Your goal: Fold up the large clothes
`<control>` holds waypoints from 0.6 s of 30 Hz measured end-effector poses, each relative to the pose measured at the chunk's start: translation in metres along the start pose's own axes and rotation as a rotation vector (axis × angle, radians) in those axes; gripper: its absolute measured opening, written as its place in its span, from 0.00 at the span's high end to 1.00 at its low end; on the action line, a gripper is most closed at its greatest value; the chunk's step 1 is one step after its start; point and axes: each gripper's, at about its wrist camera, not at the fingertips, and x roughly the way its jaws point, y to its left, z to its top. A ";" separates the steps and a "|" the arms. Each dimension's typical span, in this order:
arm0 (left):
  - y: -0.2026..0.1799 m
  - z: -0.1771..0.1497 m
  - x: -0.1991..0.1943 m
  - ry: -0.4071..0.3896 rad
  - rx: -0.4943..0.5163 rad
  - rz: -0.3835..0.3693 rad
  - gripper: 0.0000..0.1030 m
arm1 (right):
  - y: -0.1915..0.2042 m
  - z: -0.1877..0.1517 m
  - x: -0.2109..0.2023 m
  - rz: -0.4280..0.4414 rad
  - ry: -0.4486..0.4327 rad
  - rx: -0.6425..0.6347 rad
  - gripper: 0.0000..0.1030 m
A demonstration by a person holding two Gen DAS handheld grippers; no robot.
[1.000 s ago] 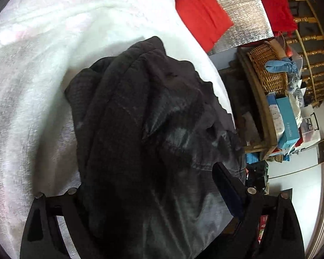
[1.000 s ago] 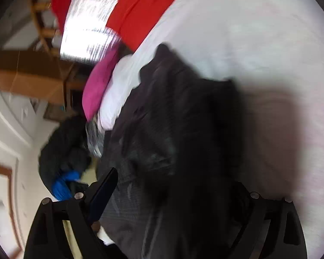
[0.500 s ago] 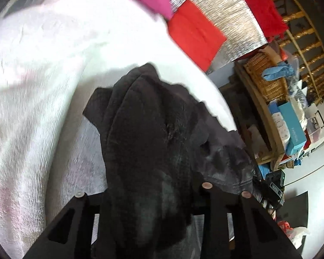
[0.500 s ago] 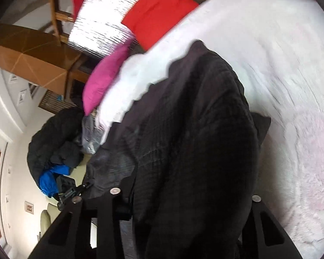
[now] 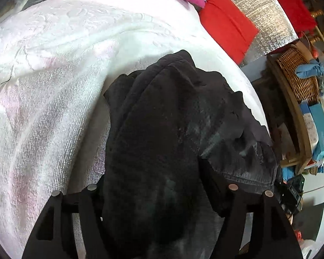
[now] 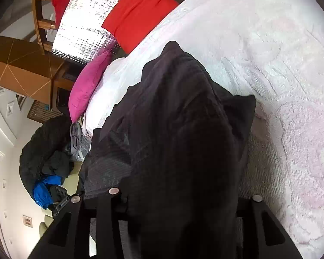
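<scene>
A large black garment lies bunched on the white bedspread, and one end of it rises into both grippers. My left gripper has a thick fold between its fingers. Its jaws are opening, and the right finger stands clear beside the cloth. The right wrist view shows the same garment filling the gap of my right gripper. Those jaws are just starting to open, and the pads still press on the bundle. Cloth hides the fingertips of both grippers.
Red cushions, a pink pillow and a silver foil panel line the head of the bed. A wooden shelf with a wicker basket and boxes stands off one bed edge. A dark clothes pile lies on the floor off the other.
Both grippers closed on the black garment and lifted its near end. Since the middle frame the left jaws have spread wider again, while the right jaws look unchanged.
</scene>
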 end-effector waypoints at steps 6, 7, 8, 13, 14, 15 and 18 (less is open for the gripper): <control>-0.003 -0.007 -0.013 -0.040 -0.022 0.035 0.28 | -0.001 -0.002 -0.021 -0.066 -0.030 0.042 0.33; -0.004 -0.007 -0.018 -0.052 -0.022 0.038 0.28 | -0.002 -0.004 -0.026 -0.080 -0.040 0.042 0.33; -0.004 -0.008 -0.025 -0.075 -0.023 0.036 0.28 | -0.001 -0.005 -0.030 -0.092 -0.050 0.040 0.31; -0.005 -0.021 -0.059 -0.199 -0.002 0.032 0.24 | 0.005 -0.018 -0.065 -0.151 -0.148 -0.007 0.29; -0.006 -0.024 -0.066 -0.230 0.010 0.034 0.24 | 0.007 -0.021 -0.074 -0.166 -0.185 -0.020 0.29; -0.008 -0.028 -0.072 -0.259 0.026 0.037 0.24 | 0.008 -0.023 -0.081 -0.176 -0.215 -0.032 0.29; -0.018 -0.035 -0.082 -0.320 0.087 0.062 0.23 | 0.022 -0.035 -0.102 -0.180 -0.317 -0.091 0.29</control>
